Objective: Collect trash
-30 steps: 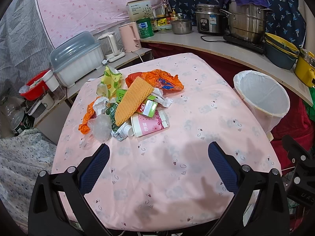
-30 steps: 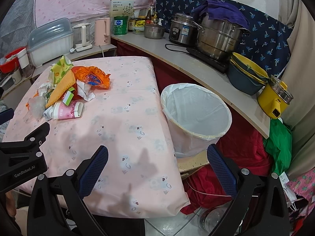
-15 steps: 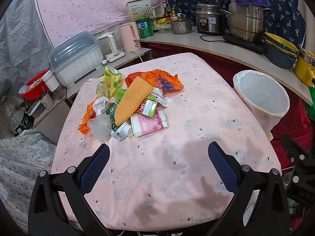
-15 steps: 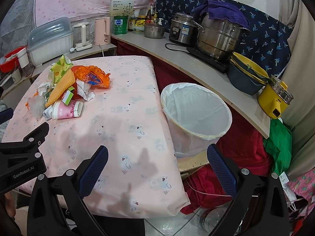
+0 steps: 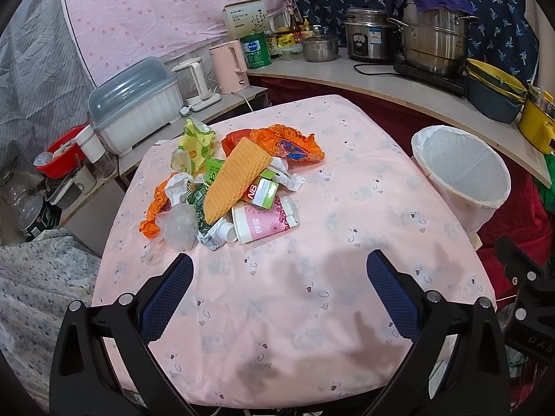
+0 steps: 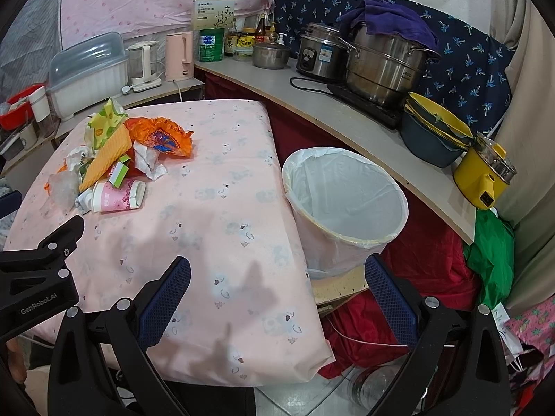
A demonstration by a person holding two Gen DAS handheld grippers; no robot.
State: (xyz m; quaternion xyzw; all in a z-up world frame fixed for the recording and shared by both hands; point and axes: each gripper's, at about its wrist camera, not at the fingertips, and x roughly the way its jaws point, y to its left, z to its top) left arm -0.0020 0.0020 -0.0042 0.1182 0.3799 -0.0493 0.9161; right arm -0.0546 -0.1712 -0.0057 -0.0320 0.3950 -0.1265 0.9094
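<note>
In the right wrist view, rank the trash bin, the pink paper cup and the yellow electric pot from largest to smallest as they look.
1. Trash bin, clearly largest.
2. Yellow electric pot.
3. Pink paper cup.
The pot and cup look close, and lens distortion makes that order unsure.

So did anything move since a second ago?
Nothing really moved. The left gripper and right gripper are both still open, holding nothing, short of the trash pile. The pile is untouched on the table, and the bin beside it still looks empty.
</note>
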